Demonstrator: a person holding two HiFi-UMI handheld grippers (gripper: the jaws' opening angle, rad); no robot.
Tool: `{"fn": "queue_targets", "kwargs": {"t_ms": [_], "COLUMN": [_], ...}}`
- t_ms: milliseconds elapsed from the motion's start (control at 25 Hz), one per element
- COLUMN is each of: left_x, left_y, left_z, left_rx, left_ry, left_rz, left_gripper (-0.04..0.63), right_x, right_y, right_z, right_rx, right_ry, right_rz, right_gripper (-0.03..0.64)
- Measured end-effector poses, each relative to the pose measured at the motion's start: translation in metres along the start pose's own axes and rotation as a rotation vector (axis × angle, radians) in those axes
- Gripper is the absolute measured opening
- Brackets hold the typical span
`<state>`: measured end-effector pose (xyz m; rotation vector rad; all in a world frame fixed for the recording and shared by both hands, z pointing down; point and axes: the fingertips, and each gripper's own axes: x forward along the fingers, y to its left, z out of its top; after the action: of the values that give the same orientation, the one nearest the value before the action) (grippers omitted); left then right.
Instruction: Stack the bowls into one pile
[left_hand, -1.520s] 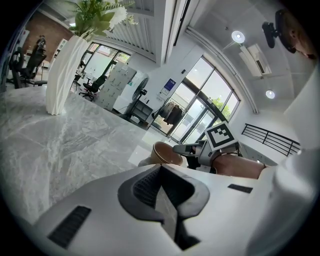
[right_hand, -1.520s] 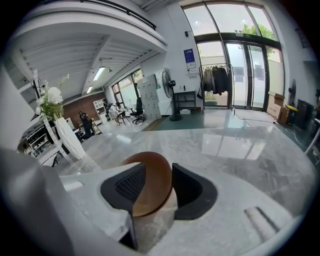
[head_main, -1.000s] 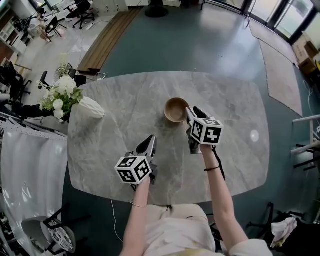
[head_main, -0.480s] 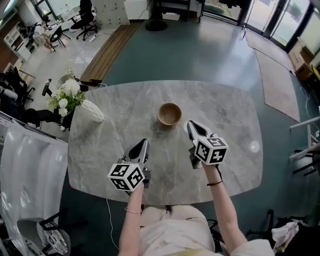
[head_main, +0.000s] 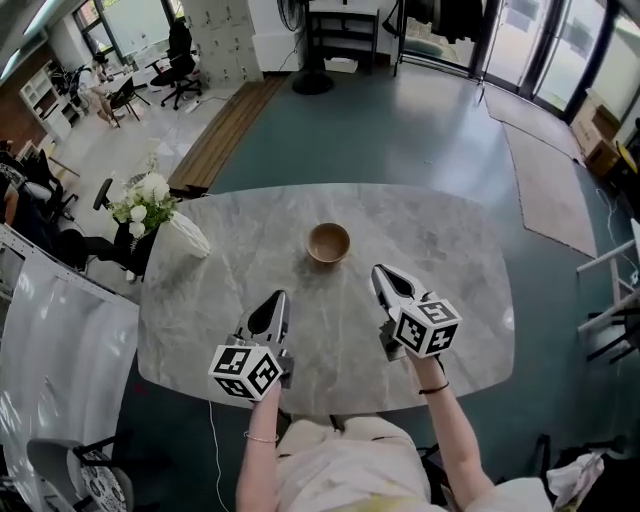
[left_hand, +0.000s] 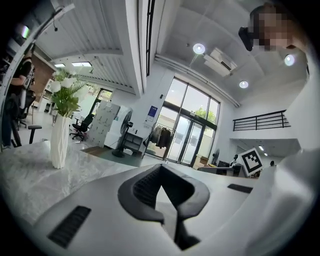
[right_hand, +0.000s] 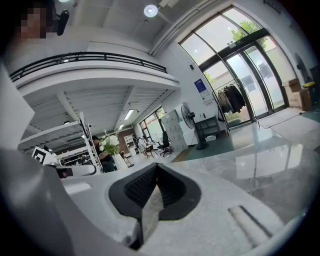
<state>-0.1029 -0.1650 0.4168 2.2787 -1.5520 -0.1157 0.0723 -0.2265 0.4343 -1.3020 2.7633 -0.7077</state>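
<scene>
Wooden bowl (head_main: 328, 242) sat on the desk (head_main: 460, 250). I held the left hand-held gripper (head_main: 277, 297) and right hand-held gripper (head_main: 381, 273) clenched, empty, well apart from it, to avoid nudging it.

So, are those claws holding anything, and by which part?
Nothing. The left gripper and the right gripper are shut, empty; the round wooden bowl stands untouched.

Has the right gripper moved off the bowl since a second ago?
Yes. The right gripper has drawn back from the rim of the bowl toward the near edge of the table.
</scene>
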Motion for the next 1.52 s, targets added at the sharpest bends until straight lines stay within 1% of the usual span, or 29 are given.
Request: {"fn": "queue_targets", "kwargs": {"t_ms": [200,360,480,600,720,920,1200,1520], "left_x": [-0.011,-0.02,-0.028,-0.034,-0.039,-0.05,-0.052,-0.055], "left_y": [-0.007,-0.006,-0.004,-0.002,0.003,0.011,0.018,0.019], "left_z": [0.016,0.027,0.038,0.048,0.059,0.069,0.072,0.078], "left_rx": [0.035,0.057,0.072,0.105,0.137,0.208,0.224,0.225], "left_ry": [-0.036,-0.055,-0.066,-0.078,-0.093,-0.093,-0.105,-0.112], "left_rz": [0.004,0.003,0.013,0.027,0.038,0.083,0.092,0.103], "left_gripper": [-0.002,0.0,0.0,0.0,0.0,0.0,0.0,0.0], "right_x": [-0.021,-0.033,-0.041,-0.048,-0.051,-0.05,-0.051,-0.056], "right_y": [0.007,0.011,0.01,0.01,0.011,0.02,0.025,0.024], "right_z": [0.014,0.027,0.038,0.049,0.055,0.059,0.062,0.064], "right_rx": [-0.001,-0.007,0.006,0.007,-0.01,-0.068,-0.117,-0.122], "right_ry": [-0.048,-0.093,-0.128,-0.158,-0.178,-0.179,-0.198,-0.205], "right_rz": [0.011,-0.004,-0.018,-0.031,-0.044,-0.058,-0.073,-0.093], "right_gripper": [0.008,0.006,0.006,0.007,0.006,0.006,0.006,0.006]}}
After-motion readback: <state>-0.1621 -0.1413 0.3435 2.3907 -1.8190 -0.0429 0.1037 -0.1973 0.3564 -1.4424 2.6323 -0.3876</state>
